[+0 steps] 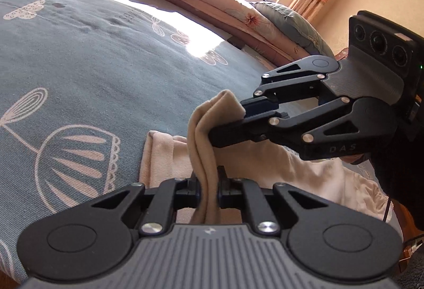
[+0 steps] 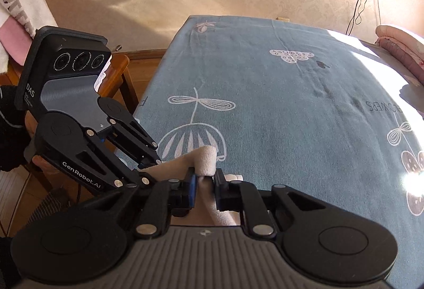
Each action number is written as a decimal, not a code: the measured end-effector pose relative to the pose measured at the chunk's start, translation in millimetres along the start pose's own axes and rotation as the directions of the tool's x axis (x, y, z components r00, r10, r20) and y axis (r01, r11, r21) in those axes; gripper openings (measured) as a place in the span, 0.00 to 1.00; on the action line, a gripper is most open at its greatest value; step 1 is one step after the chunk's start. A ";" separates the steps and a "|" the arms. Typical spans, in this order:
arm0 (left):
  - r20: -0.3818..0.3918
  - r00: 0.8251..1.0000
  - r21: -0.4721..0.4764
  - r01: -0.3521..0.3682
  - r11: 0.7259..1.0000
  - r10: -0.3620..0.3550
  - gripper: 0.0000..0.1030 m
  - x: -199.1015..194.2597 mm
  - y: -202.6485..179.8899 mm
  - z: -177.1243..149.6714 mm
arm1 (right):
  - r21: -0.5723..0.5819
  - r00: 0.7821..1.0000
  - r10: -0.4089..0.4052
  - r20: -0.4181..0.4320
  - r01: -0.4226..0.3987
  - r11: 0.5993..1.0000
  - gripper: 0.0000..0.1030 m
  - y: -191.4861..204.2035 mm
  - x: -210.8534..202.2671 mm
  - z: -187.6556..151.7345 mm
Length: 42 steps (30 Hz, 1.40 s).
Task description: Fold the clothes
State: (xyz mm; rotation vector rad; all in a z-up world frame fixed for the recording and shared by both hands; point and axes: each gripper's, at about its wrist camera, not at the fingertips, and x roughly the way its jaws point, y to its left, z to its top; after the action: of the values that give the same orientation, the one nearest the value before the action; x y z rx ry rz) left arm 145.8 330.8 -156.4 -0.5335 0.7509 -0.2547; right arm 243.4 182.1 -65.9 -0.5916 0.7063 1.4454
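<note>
You are pinching a beige garment (image 1: 205, 130) in both the left gripper (image 1: 209, 189) and right gripper (image 2: 205, 180), fingers clamped narrow on it just above the bed (image 1: 79, 63), so next spread it flat.

**Black linkage grippers with ribbed grey housings**

The left gripper (image 1: 209, 189) has a grey ribbed housing with a small white logo, flanked by two round black pivot discs. Black link arms with triangular cut-outs and silver screw heads run forward to its fingers (image 1: 191, 184), which show thin blue edging.

The right gripper (image 2: 205, 183) is built alike, with blue pads on its fingers (image 2: 193, 191). Seen side-on, each unit carries a black camera block with three round lenses. White lettering reads "DAS" and "GenRobot.AI". The person wears black gloves (image 2: 10, 127).
</note>
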 end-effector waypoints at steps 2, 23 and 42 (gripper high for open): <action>-0.023 1.000 -0.041 -0.006 0.999 0.005 0.09 7.8 7.6 1.6 | 0.026 0.999 -0.011 -0.032 0.012 1.000 0.16 -8.6 18.4 -0.5; 0.003 0.973 -0.065 -0.229 0.971 0.229 0.44 -37.4 -10.2 8.6 | 0.326 0.923 -0.384 -0.003 0.364 0.872 0.47 22.2 -125.4 -76.8; -0.036 0.950 0.191 -0.297 0.936 0.309 0.45 -32.3 -102.9 -32.0 | 0.716 0.840 -0.520 -0.157 0.460 0.525 0.60 96.9 -191.6 -281.3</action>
State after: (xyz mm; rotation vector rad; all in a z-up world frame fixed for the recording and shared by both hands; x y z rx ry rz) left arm 97.0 245.9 -101.1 -0.2298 0.8530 -0.0522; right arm 126.8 -149.5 -107.0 -0.0633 0.8955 0.5410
